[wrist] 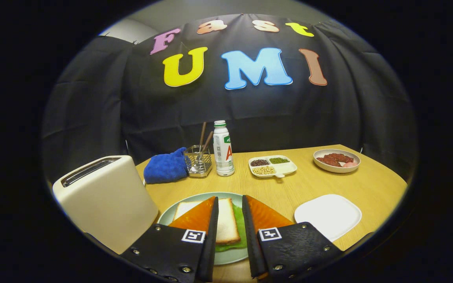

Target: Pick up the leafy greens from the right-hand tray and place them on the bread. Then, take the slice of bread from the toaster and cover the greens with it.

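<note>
My gripper (229,197) hovers open just over the pale green plate (203,195). In the gap between its fingers lies a slice of bread (226,224), flat on the plate. Leafy greens (241,228) stick out from under that slice on its right and near edges. Green shows between the slice and the right finger, so the fingers do not press on it. A corner of another bread slice (182,208) shows left of the left finger. The cream toaster (106,196) stands left of the plate; I cannot see into its slots. The white tray (327,215) lies bare to the right.
At the back of the wooden table (368,184) are a blue cloth (166,167), a wire holder with sticks (199,161), a bottle (223,149), a divided dish of grains (272,166) and a bowl of red pieces (336,160).
</note>
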The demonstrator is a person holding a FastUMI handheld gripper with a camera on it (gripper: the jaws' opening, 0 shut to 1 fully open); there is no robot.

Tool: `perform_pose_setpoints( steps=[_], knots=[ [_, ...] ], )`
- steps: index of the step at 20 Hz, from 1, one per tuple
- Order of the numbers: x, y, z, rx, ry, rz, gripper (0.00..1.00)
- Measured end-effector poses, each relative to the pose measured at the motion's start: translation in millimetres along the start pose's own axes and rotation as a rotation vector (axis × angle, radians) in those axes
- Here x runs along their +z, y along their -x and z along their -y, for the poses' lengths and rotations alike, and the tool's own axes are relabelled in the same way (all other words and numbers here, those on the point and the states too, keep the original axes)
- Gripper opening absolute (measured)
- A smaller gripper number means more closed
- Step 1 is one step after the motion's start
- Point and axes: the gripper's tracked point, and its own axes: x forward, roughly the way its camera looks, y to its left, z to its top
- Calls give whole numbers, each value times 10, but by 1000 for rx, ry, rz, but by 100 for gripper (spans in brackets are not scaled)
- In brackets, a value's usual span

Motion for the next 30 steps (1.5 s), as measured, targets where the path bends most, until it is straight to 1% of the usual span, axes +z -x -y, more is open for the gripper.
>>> perform_pose_setpoints(
  steps=[4,10,13,20,23,26,30],
  knots=[
    [140,81,132,12,4,41,35],
    [404,231,727,-84,39,127,35],
    [482,297,946,-79,29,132,35],
    [730,482,1769,-176,49,180,35],
    [840,593,2156,-220,83,201,35],
    [907,685,2518,-259,145,225,35],
    [749,738,2936,-250,172,163,34]
  ],
)
